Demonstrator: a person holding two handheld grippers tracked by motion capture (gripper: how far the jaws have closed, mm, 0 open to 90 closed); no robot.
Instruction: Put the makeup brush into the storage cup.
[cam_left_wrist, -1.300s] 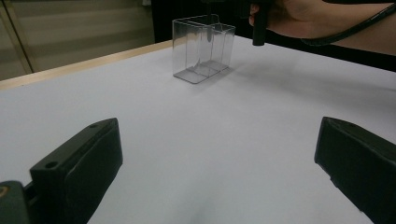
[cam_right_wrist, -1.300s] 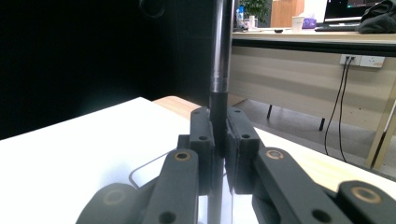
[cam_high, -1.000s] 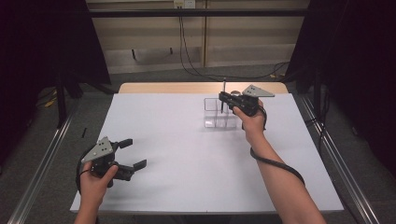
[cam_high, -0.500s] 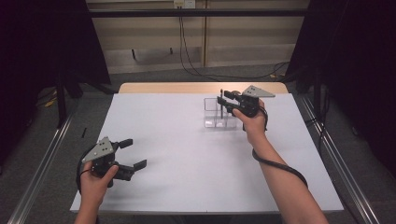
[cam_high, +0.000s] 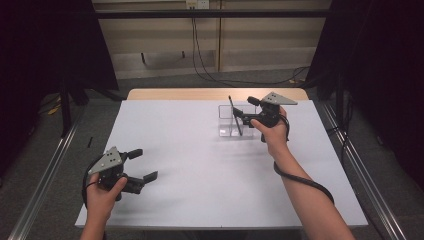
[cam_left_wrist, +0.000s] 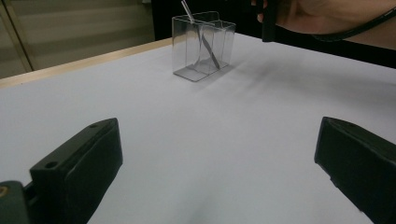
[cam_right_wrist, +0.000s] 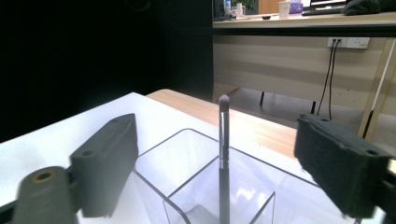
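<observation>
One pen (cam_high: 234, 114) upright, tip down

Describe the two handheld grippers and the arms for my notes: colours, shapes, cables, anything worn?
Both the left gripper and the right gripper are black, each with two blocky black jaws with a small round hole and a grey three-cornered plate dotted with small holes on top. A black cable trails from each. Forearms are bare, no sleeves or gloves.

The high view looks forward and down over the table (cam_high: 200, 165). Both gripper views sit low; all 3 views share the clear container (cam_high: 231, 122) (cam_left_wrist: 201, 44) (cam_right_wrist: 205, 186), closest in the right gripper view.
</observation>
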